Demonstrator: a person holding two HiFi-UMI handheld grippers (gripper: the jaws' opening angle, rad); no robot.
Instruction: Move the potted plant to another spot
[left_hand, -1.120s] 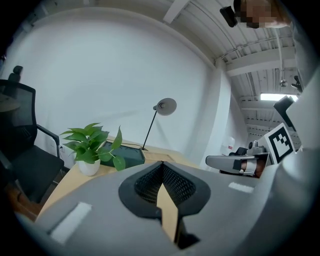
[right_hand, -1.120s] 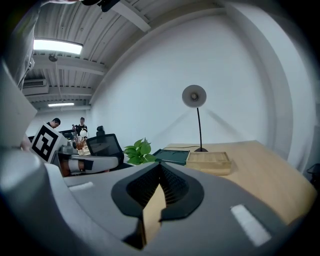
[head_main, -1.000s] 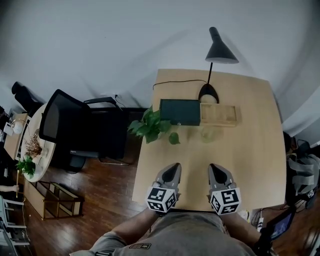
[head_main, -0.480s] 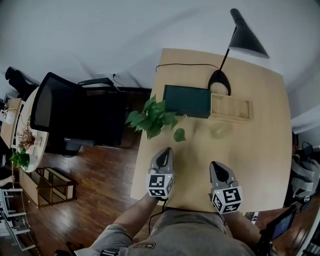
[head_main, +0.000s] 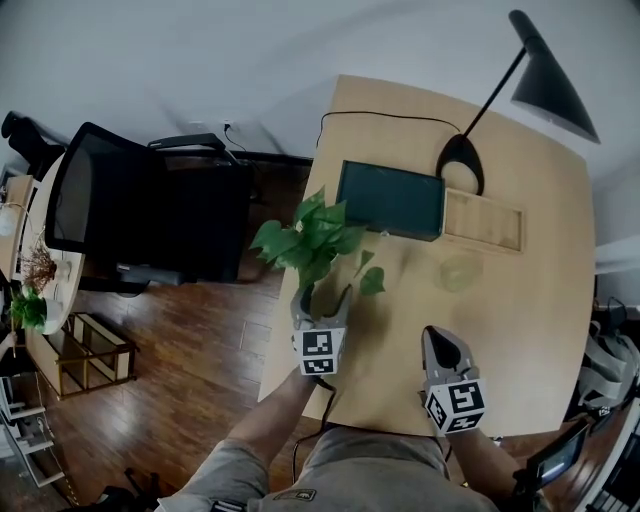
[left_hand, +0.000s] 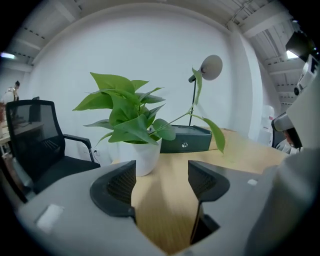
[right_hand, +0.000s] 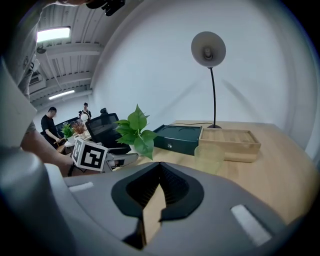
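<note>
The potted plant (head_main: 305, 238), green leaves in a white pot (left_hand: 142, 157), stands near the left edge of the wooden table (head_main: 520, 330). My left gripper (head_main: 321, 300) sits just short of it, under the front leaves. In the left gripper view the left gripper (left_hand: 161, 172) is open; its jaws have just been opening and only bare tabletop lies between them. The pot stands a little ahead and left of the gap, untouched. My right gripper (head_main: 440, 342) hovers near the table's front edge. In its own view the right gripper (right_hand: 160, 172) is shut and empty.
A dark green box (head_main: 392, 200), a wooden tray (head_main: 483, 218) and a black desk lamp (head_main: 462, 165) line the back of the table. A pale translucent cup (head_main: 460, 272) stands in front of the tray. A black office chair (head_main: 120, 215) is left of the table.
My left gripper has moved forward and down to the plant, and its jaws went from shut to open. The right gripper has shifted only a little near the front edge.
</note>
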